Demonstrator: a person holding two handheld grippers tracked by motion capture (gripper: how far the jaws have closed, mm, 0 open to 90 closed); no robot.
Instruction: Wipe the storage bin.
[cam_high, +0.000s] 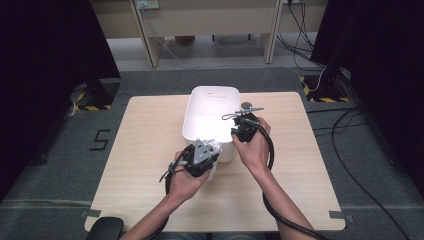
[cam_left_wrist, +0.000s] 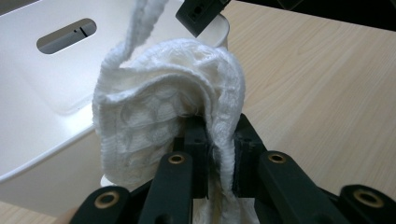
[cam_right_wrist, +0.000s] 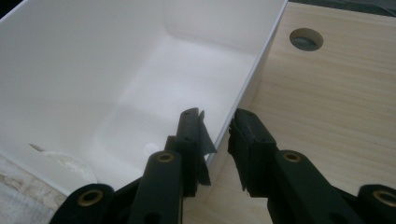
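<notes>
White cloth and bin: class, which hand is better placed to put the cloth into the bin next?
Left. The left gripper is shut on the cloth right at the bin wall. The right gripper straddles the bin's rim and seems to steady it.

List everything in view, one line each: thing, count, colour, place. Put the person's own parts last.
bin: one, white, middle of the table, with a slot handle in its end wall.
cloth: one, white and textured, at the bin's near rim, pinched in the left tool.
table: one, light wood, with a round hole beyond the bin's right wall.
floor: grey carpet, around the table.
cables: several, black, on the floor at the right.
left tool: one, black, shut on the cloth.
right tool: one, black, jaws straddling the bin's right wall; a grip cannot be told.
hands: two, each holding a tool.
</notes>
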